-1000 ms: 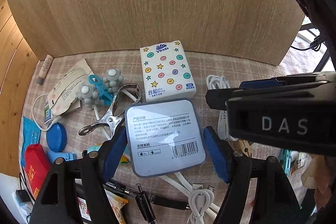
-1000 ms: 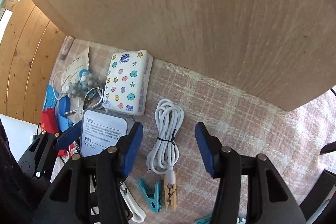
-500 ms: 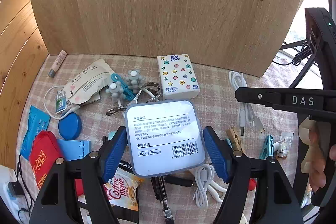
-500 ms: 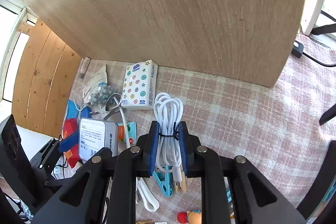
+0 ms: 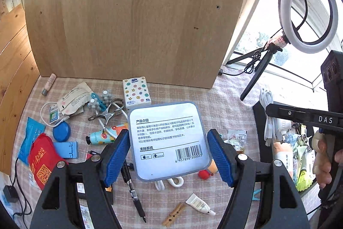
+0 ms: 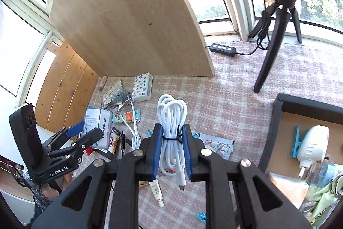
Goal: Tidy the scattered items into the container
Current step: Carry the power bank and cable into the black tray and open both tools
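Observation:
My left gripper (image 5: pixel 169 141) is shut on a square grey-blue box (image 5: pixel 169 138) with a white barcode label, and holds it above the cluttered checked cloth. The right gripper (image 6: pixel 171 143) is shut on a coiled white cable (image 6: pixel 171 113), also lifted off the cloth. A black-walled container (image 6: pixel 276 121) with a cardboard floor lies at the right, with several items inside. The left wrist view shows the cable (image 5: pixel 267 100) hanging at the container's near edge (image 5: pixel 257 121). In the right wrist view, the left gripper (image 6: pixel 85 128) and its box (image 6: pixel 97 121) are at the left.
An upright wooden board (image 5: pixel 128 14) backs the cloth. On the cloth lie a tissue pack (image 5: pixel 137 91), metal clamp (image 5: pixel 107 113), red pouch (image 5: pixel 40 160), pen (image 5: pixel 133 192), wooden peg (image 5: pixel 173 214) and small tube (image 5: pixel 199 205). A ring light on a tripod (image 5: pixel 308 10) stands at the right.
The right gripper closed on the white cable, lifted it and carried it right toward the container. The left gripper rose with the box, so the clutter looks smaller.

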The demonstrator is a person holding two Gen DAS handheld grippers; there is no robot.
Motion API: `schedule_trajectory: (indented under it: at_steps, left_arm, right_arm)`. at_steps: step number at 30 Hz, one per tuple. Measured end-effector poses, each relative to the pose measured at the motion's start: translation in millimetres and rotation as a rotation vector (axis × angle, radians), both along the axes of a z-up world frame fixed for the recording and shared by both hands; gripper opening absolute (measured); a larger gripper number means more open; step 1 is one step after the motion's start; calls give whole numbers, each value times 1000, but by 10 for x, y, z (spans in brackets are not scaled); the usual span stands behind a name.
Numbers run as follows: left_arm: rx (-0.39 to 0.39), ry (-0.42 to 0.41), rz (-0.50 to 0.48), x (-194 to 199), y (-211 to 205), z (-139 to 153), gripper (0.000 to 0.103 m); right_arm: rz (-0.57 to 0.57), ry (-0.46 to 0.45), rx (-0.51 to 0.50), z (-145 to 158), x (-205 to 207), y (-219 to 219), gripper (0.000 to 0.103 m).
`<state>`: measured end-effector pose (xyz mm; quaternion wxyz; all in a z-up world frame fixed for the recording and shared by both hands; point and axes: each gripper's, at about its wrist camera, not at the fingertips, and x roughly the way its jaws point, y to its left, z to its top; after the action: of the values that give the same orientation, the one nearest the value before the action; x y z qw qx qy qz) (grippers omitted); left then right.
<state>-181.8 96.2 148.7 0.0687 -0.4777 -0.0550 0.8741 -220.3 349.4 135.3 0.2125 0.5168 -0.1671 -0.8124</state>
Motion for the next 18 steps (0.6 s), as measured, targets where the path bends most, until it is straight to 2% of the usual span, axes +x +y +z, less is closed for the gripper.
schedule_trajectory:
  at_steps: [3, 7, 10, 13, 18]
  left_arm:
    - [29, 18, -82, 89, 352, 63, 71]
    - [73, 25, -199, 195, 900, 108, 71]
    - [95, 22, -280, 231, 1322, 117, 71]
    - [110, 30, -357, 277, 1747, 160, 71]
    - [123, 44, -465, 308, 2385, 191, 71]
  right_arm:
    - [-97, 19, 13, 132, 291, 597, 19]
    - [-247, 33, 91, 261, 614, 1413, 19]
    - [-364, 16, 112, 252, 797, 1967, 19]
    - [-442, 1, 149, 220, 888, 2353, 19]
    - [-504, -15, 246, 148, 851, 2692, 19]
